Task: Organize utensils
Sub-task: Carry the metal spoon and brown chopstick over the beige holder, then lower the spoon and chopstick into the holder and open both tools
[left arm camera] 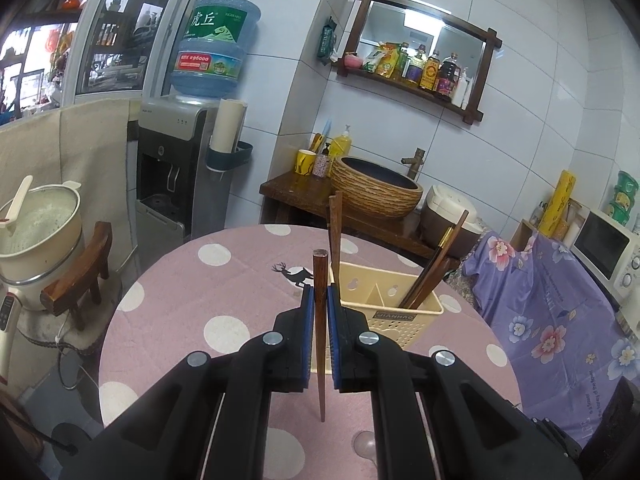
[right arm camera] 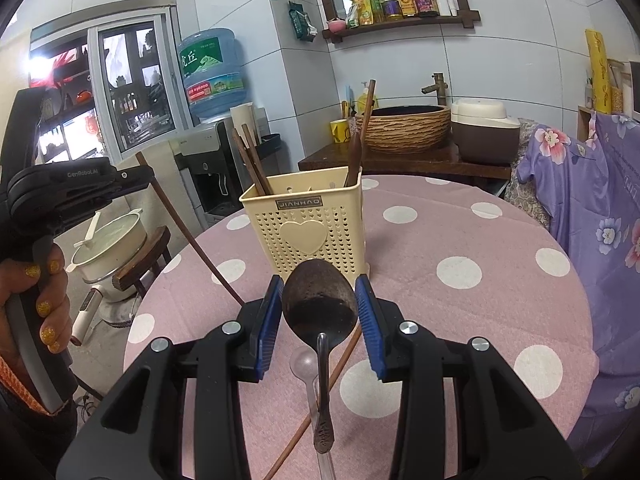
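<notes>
Chopstick (left arm camera: 320, 320) pinched in left tool (left arm camera: 319, 300); spoon (right arm camera: 319, 300) seemingly gripped by right tool (right arm camera: 320, 298).

A utensil holder (right arm camera: 306, 224) stands on the table (right arm camera: 460, 320) with chopsticks (right arm camera: 250, 160) inside, behind a spoon (right arm camera: 320, 304); a sink (right arm camera: 404, 124) sits on a counter (right arm camera: 420, 160) beyond the table.

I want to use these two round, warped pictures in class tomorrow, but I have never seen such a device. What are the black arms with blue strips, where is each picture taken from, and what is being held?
No robot here: a person holds a two-finger gripper in each hand, each with a wide-angle camera looking along its fingers. The left gripper is shut on a wooden chopstick. The right gripper holds a dark metal spoon by its bowl. Both face a cream utensil holder on a pink dotted tablecloth, already holding chopsticks. A clear plastic spoon and another chopstick lie on the cloth.
</notes>
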Action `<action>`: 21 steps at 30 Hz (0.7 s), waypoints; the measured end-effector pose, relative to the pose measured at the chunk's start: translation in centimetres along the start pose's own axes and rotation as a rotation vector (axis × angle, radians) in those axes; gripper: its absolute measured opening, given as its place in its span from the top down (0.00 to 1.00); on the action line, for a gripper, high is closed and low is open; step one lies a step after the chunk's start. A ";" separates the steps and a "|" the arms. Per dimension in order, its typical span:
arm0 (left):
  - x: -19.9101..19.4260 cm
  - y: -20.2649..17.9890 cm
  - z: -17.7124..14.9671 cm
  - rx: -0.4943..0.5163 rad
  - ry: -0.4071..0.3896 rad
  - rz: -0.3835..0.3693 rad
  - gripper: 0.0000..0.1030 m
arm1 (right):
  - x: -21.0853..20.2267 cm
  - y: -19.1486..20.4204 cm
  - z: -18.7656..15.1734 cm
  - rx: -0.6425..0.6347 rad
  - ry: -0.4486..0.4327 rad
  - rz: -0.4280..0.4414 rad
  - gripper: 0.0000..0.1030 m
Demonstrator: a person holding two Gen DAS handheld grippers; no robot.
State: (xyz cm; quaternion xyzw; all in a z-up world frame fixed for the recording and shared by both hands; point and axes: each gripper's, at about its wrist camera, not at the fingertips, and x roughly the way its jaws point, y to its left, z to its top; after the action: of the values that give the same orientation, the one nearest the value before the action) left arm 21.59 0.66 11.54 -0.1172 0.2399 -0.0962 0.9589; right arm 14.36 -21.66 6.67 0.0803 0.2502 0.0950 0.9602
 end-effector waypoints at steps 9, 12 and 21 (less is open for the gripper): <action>-2.5 -1.6 6.1 0.011 -0.061 -0.067 0.92 | 0.6 1.0 7.6 -0.023 -0.076 0.016 0.63; -3.2 -2.5 9.7 -0.004 -0.094 -0.089 0.92 | 1.1 1.8 11.4 -0.033 -0.118 0.001 0.63; -0.9 -5.2 15.3 -0.009 -0.165 -0.021 0.92 | 6.1 4.1 19.9 -0.057 -0.260 -0.095 0.63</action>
State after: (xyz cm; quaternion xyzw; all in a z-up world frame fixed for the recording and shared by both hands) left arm 27.54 -1.32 26.41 -0.1318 0.1591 -0.0950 0.9738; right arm 28.91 -18.47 21.79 0.0528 0.1246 0.0455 0.9898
